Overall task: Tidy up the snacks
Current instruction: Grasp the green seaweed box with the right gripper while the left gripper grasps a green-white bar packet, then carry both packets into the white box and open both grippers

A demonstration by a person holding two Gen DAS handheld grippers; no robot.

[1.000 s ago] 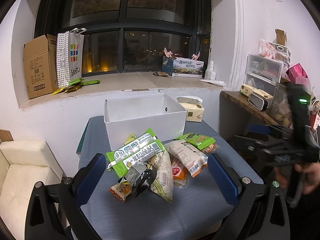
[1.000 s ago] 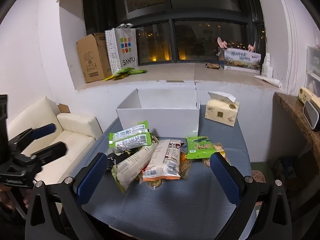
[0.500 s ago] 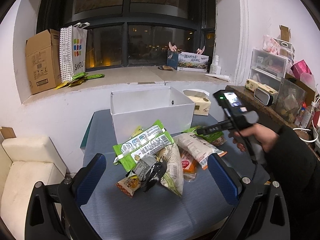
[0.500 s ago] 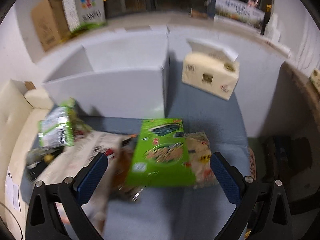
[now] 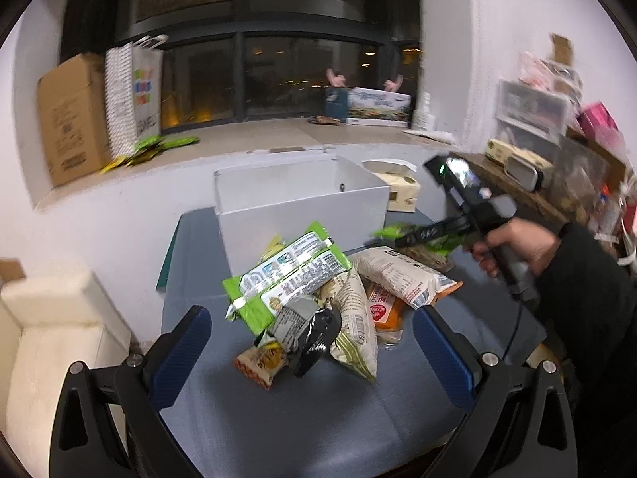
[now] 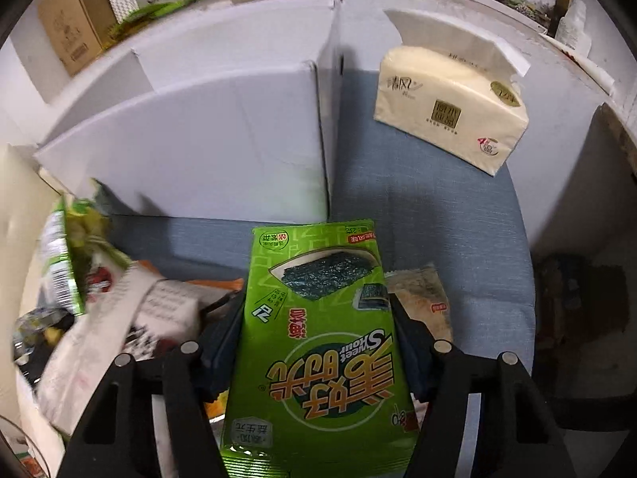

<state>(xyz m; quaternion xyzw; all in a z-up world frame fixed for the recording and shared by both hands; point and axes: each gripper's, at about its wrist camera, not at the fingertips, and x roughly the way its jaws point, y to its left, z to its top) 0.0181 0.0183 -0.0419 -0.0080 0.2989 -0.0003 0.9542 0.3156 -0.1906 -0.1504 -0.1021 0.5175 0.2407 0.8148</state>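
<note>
The right gripper [image 6: 314, 342] clamps a green foil seaweed packet [image 6: 318, 342] in front of the white cardboard box [image 6: 207, 147]. The left gripper [image 5: 310, 342] hangs wide open before the box.

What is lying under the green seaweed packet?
Under the green seaweed packet, held by the right gripper, a beige snack bag shows at its right edge. The rest beneath is covered.

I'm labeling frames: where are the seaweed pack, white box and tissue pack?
seaweed pack [image 6: 318, 342]: right wrist view, middle of its green front.
white box [image 6: 207, 151]: right wrist view, front wall.
tissue pack [image 6: 450, 115]: right wrist view, front face.
</note>
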